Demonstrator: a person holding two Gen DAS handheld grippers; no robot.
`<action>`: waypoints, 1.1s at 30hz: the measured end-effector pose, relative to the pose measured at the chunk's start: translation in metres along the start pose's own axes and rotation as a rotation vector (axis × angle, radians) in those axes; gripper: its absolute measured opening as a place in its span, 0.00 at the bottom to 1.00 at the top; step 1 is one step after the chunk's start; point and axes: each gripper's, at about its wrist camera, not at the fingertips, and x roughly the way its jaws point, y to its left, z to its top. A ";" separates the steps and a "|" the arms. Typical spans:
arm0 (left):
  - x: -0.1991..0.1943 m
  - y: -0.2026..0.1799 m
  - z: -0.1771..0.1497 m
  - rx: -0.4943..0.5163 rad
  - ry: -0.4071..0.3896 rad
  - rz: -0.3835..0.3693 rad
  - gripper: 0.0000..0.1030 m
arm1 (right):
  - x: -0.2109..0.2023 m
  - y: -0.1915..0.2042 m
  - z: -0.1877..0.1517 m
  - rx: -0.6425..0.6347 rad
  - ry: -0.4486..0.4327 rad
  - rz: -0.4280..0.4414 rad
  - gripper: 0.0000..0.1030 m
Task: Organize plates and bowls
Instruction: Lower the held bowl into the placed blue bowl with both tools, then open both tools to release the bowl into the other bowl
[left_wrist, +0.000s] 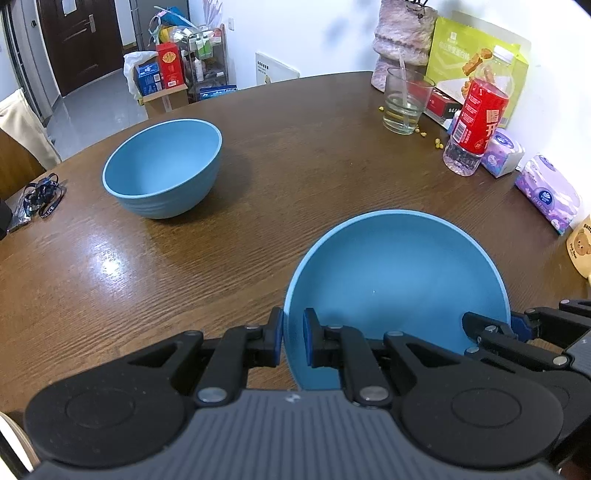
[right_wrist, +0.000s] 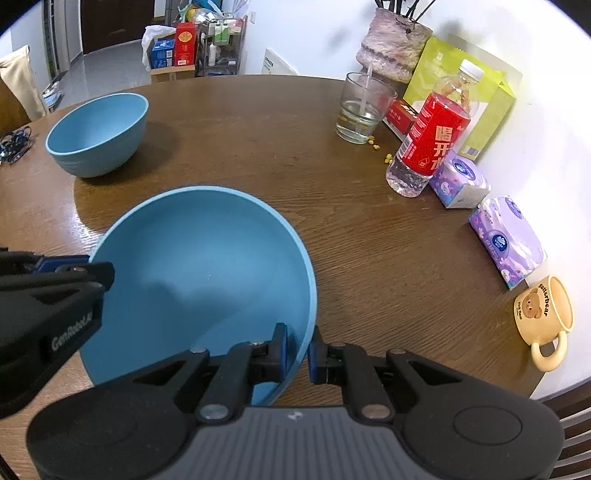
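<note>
The near bowl (left_wrist: 399, 280), smooth matte blue with a thin rim, sits at the front of the bench (left_wrist: 229, 254), its wall pinched on opposite sides: the left gripper (left_wrist: 293, 338) is clamped on its left rim and the right gripper (right_wrist: 298, 350) on its right, one pad inside and one outside each. The two-sided grip likely keeps the light, round bowl level for carrying to the far bowl (left_wrist: 164, 166), a matching ribbed one standing well apart on the wood-grain top, probably for nesting.
</note>
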 end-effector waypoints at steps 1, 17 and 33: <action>0.000 0.000 0.000 -0.001 0.000 0.000 0.12 | 0.001 0.000 -0.001 -0.002 0.000 -0.001 0.10; -0.009 0.007 -0.001 -0.032 -0.021 -0.013 0.13 | -0.002 -0.010 0.002 0.048 -0.022 0.047 0.45; -0.043 0.038 -0.008 -0.126 -0.101 0.009 1.00 | -0.025 -0.031 -0.010 0.130 -0.031 0.126 0.86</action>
